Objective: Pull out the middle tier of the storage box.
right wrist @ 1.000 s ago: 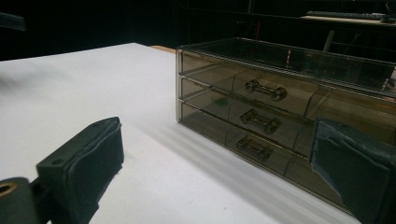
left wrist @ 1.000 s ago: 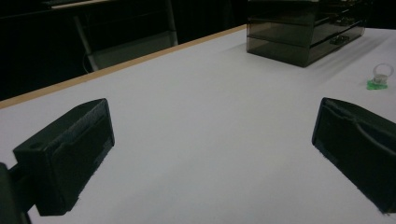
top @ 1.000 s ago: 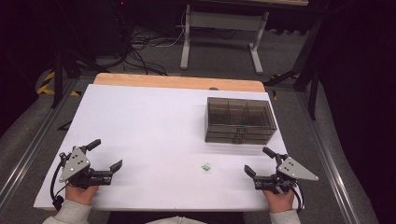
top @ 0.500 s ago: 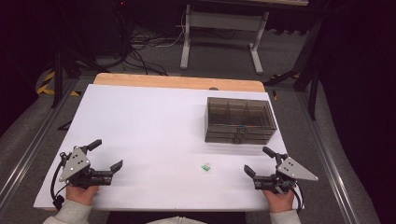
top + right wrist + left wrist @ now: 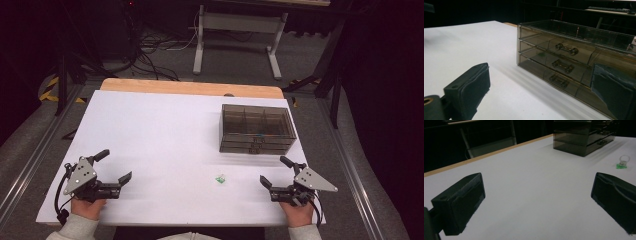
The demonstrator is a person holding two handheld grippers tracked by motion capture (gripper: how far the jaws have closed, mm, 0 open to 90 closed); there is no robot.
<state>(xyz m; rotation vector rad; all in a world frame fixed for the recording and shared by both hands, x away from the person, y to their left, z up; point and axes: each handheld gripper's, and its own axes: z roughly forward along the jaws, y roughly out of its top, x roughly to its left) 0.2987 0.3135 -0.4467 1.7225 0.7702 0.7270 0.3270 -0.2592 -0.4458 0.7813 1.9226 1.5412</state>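
You hold two grippers over the white counter point(image 5: 165, 130), one at each near corner. Your left gripper point(image 5: 114, 168) has its jaws spread wide with nothing between them; in the left gripper view the two black, blocky padded jaws stand far apart over bare white surface. Your right gripper point(image 5: 276, 171) is spread the same way and holds nothing.

One small ring with a clear loop on a green base point(image 5: 219, 178) lies flat on the counter between the two grippers, nearer the right one and apart from both. In the left gripper view it sits at the far right point(image 5: 623, 162); its detail is too small to read, so the green part may be a stone or a tag.

One smoky, see-through plastic drawer box point(image 5: 256, 128) stands at the far right of the counter, beyond the ring. The right gripper view shows three stacked drawers, each with one metal bar handle point(image 5: 562, 65), all closed. Its right end is cut off behind the right jaw.
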